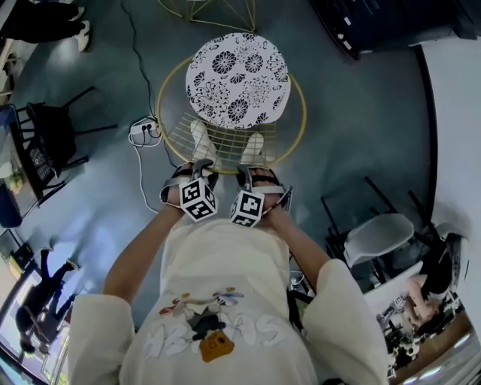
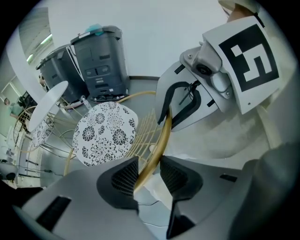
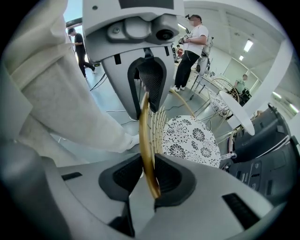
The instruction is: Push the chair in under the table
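The chair has a gold wire frame and a round black-and-white floral seat [image 1: 237, 78]. Its curved gold back rail [image 2: 161, 140] runs under both grippers. My left gripper [image 1: 192, 171] straddles the rail in the left gripper view [image 2: 149, 176], open, with a little slack between the pads and the rail. My right gripper [image 1: 259, 174] is shut on the same rail [image 3: 146, 140] a hand's width along, seen between its pads in the right gripper view [image 3: 149, 174]. The white round table [image 2: 47, 105] on a gold wire base [image 1: 207, 11] stands beyond the seat.
A power strip [image 1: 144, 131] and its cable lie on the floor left of the chair. A black chair [image 1: 52, 135] stands further left, a white chair [image 1: 379, 237] at the right. Grey bins [image 2: 101, 61] stand behind the table. People [image 3: 190, 47] stand across the room.
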Available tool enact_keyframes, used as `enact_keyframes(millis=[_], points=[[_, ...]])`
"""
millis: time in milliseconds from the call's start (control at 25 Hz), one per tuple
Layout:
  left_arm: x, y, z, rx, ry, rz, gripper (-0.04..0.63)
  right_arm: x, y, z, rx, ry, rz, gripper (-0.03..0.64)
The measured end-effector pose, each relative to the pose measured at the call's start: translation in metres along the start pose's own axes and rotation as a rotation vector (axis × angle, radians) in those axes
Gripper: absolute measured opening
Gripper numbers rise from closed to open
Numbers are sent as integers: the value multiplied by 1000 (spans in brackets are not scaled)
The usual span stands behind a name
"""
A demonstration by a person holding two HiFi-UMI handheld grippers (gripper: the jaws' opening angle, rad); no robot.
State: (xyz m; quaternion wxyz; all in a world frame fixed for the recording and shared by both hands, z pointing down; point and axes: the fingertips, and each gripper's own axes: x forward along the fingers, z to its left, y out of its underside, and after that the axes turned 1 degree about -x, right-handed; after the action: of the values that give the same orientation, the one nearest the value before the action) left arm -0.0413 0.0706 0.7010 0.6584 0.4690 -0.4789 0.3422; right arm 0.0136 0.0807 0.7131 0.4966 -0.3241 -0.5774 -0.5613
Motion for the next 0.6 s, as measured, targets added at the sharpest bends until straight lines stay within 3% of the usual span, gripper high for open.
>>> enact_keyframes(millis=[320, 600], points=[[3, 0, -9, -8, -29, -58, 146, 2, 7, 5, 25, 58, 24, 86], [18, -1, -6, -22, -45, -57, 146, 14, 15, 1, 55, 94, 6, 91]])
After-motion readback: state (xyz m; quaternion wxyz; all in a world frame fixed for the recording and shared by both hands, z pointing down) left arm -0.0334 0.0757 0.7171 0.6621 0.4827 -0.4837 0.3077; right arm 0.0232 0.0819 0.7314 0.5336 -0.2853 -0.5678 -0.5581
